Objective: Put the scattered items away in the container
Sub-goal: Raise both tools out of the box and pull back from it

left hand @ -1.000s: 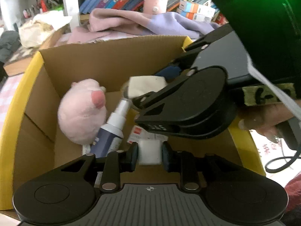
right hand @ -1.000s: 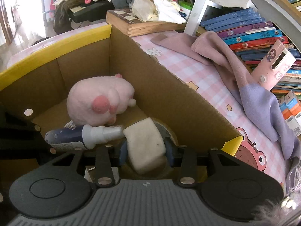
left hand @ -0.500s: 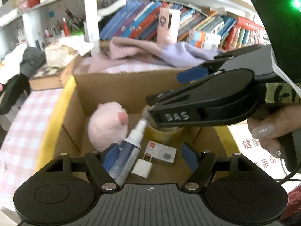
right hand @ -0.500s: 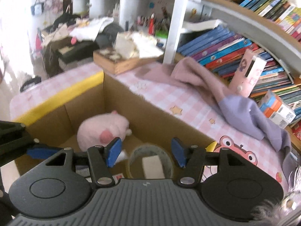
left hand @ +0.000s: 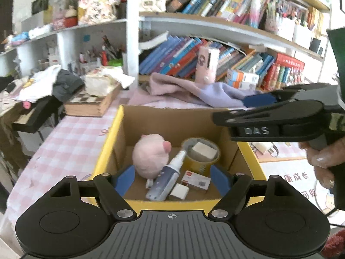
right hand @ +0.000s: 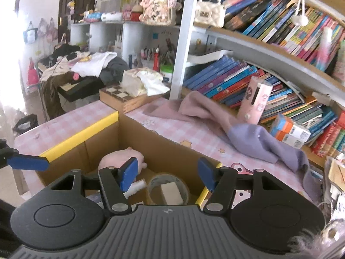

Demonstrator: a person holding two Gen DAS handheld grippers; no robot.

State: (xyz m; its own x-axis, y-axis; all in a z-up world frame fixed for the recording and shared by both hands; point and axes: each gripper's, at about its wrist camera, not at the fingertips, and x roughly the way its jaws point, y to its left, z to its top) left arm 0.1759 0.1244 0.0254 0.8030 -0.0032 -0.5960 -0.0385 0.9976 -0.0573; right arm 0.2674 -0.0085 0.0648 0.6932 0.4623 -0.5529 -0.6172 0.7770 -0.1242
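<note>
Jaws of both grippers released, cardboard box (left hand: 172, 120) on pink checked tablecloth (left hand: 71, 138), bookshelves (left hand: 215, 28) behind.

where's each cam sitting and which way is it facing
Left wrist: on the left gripper, aimed down into the box; the right gripper and a hand show at right.
Right wrist: on the right gripper, aimed over the box toward the bookshelf; the left gripper's blue pad shows at left.
Shared: box, plush, tape roll, cloth.
</note>
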